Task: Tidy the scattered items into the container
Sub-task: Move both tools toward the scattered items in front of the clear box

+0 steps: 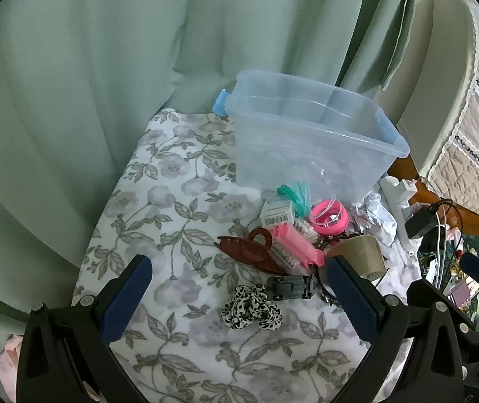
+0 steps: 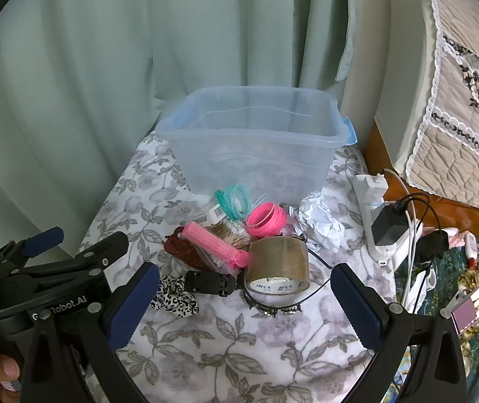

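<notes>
A clear plastic bin [image 1: 310, 141] [image 2: 256, 147] with blue latches stands at the back of a floral-cloth table. In front of it lies a heap: a pink hair roller [image 1: 298, 243] [image 2: 216, 243], a brown claw clip [image 1: 249, 253], a black clip [image 1: 291, 287] [image 2: 211, 282], a spotted scrunchie [image 1: 251, 309] [image 2: 172, 295], a tape roll [image 1: 358, 252] [image 2: 278, 263], pink bands [image 1: 328, 216] [image 2: 266, 220], teal bands [image 2: 234, 199] and crumpled paper [image 2: 320, 221]. My left gripper [image 1: 239, 292] hovers open over the scrunchie. My right gripper [image 2: 244, 302] hangs open before the tape roll, nothing held.
A green curtain hangs behind the table. At the right edge sit a white power strip [image 2: 374, 201] with a black charger [image 2: 390, 225] and cables. A quilted bed cover [image 2: 458, 100] and a phone [image 2: 474, 305] lie further right. The near cloth [image 2: 239, 352] is bare.
</notes>
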{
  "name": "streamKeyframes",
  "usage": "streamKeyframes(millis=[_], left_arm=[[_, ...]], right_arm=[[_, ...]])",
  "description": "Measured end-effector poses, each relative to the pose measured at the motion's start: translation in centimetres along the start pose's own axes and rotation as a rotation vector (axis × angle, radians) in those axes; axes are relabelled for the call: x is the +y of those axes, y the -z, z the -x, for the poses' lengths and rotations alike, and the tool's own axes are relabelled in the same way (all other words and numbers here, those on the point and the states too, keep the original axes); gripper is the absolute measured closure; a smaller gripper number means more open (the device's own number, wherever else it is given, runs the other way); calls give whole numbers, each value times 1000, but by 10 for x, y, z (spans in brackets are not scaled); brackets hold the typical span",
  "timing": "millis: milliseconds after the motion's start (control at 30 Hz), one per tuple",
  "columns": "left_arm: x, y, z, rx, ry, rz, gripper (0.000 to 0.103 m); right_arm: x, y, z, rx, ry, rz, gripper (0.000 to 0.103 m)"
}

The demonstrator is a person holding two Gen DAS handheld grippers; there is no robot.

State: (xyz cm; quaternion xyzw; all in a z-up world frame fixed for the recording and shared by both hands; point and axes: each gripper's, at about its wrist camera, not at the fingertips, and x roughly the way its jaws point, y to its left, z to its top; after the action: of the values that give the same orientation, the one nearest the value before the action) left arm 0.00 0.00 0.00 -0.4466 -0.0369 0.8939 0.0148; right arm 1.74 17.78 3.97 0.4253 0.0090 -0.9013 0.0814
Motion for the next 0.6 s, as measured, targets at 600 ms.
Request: streamKeyframes(millis=[600], left_arm=[[2, 1, 3, -32, 11, -6, 0]], right_arm=[[-6, 2, -2, -3, -32, -30, 0]])
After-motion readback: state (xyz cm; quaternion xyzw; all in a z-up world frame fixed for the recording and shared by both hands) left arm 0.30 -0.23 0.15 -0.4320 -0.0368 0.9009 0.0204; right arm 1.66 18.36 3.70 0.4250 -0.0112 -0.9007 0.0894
